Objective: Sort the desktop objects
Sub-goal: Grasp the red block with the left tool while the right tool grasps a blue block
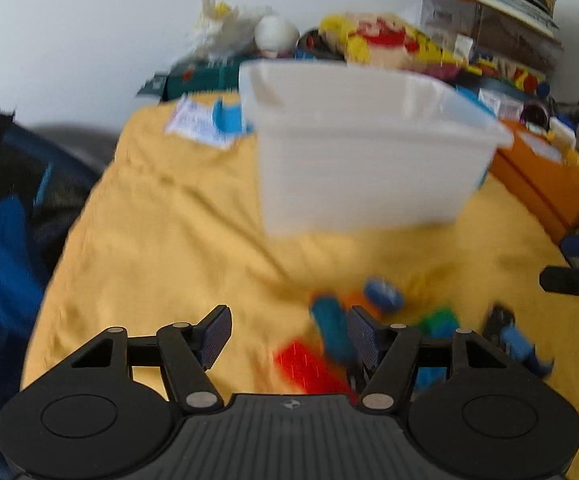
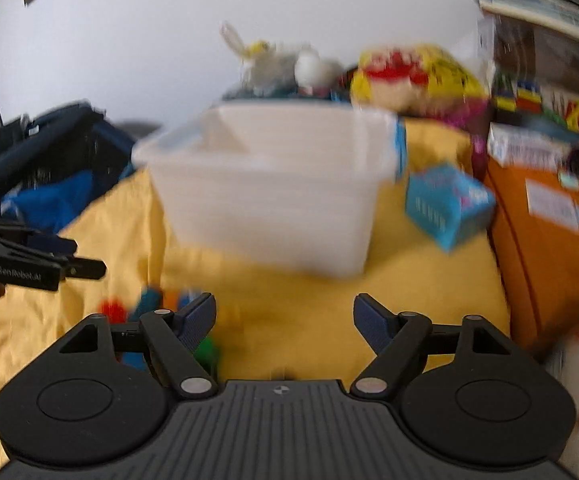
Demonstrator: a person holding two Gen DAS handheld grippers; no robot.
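A white plastic bin (image 1: pixel 361 168) stands on the yellow cloth (image 1: pixel 161 240); it also shows in the right wrist view (image 2: pixel 269 200). Small toys lie in front of it: a red block (image 1: pixel 309 368), a teal piece (image 1: pixel 331 330), a blue round piece (image 1: pixel 383 294), a green block (image 1: pixel 439 320). My left gripper (image 1: pixel 289 334) is open and empty, low over the red and teal pieces. My right gripper (image 2: pixel 285 320) is open and empty over bare cloth (image 2: pixel 289 300), the toy pile (image 2: pixel 161 304) at its left finger. Both views are blurred.
An orange box (image 2: pixel 545 248) stands at the right, a light blue carton (image 2: pixel 447 204) beside the bin. Plush toys (image 1: pixel 377 40) and stacked books (image 1: pixel 501 12) line the back. A dark blue bag (image 1: pixel 5 240) sits off the left edge. The left gripper shows in the right wrist view (image 2: pixel 29 264).
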